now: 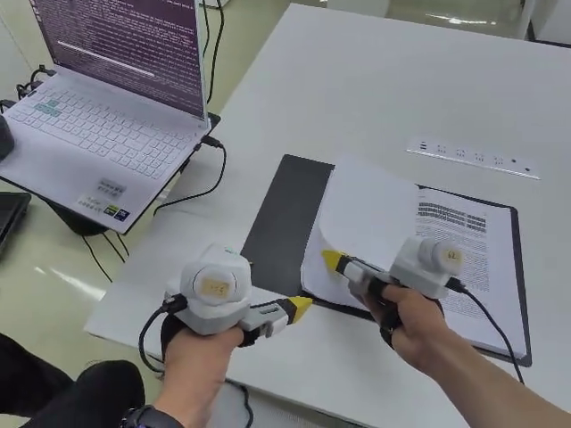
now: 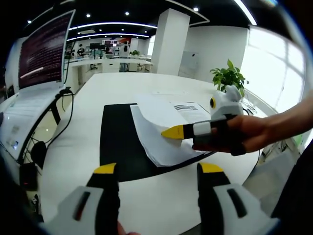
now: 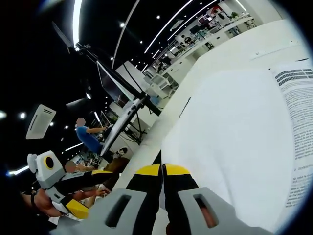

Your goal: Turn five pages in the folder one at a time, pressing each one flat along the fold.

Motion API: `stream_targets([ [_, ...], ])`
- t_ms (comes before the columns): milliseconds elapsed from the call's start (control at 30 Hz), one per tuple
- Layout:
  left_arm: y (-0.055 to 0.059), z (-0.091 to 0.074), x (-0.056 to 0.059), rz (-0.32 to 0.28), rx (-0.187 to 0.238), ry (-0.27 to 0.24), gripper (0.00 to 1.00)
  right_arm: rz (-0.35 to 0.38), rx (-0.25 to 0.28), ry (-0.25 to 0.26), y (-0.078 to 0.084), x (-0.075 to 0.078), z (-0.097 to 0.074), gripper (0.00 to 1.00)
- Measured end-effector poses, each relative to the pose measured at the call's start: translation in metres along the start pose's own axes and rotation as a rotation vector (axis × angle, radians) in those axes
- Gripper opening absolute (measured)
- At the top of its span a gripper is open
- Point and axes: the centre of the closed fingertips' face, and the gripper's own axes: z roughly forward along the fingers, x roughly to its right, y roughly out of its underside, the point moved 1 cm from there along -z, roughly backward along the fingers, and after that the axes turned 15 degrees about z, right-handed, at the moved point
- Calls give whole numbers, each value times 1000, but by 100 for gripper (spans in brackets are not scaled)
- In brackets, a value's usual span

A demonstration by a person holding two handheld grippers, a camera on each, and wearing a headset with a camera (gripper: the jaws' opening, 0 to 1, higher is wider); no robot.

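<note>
**Right gripper at the edge of a raised page, left gripper off the folder**

The right gripper (image 1: 332, 260), held in the person's right hand (image 1: 415, 321), has its jaws pressed together. Its yellow tip meets the near edge of a curled, lifted page (image 1: 361, 214) – whether the sheet is caught between the jaws cannot be told. In the right gripper view the white page (image 3: 230, 127) spreads ahead of the tips (image 3: 164, 170), with printed text further off to the right.

The folder (image 1: 281, 214) lies open on the white table (image 1: 357, 89), its black inside cover just ahead of the left gripper (image 1: 299, 308) and its printed sheet (image 1: 464, 241) under and beyond the right hand. The left gripper is spread wide (image 2: 157, 169) and holds nothing – it is near the table's front edge, short of the folder (image 2: 115, 137), with the right gripper (image 2: 172, 131) ahead of it and slightly to its right.

Well beyond the left gripper, on its left, is an open laptop (image 1: 98, 116).
</note>
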Motion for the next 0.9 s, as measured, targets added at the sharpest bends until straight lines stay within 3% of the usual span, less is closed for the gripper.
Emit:
stream_targets([
  [267,5,0,-7,-26,-1,-8,64,36,-33,48,9,16,12,0],
  [700,11,-1,-9,-52,-7,-6,64,102,-61,117,21,47,27,1],
  [900,8,0,-11,-56,2,-7,64,96,-63,98,21,40,29,7],
])
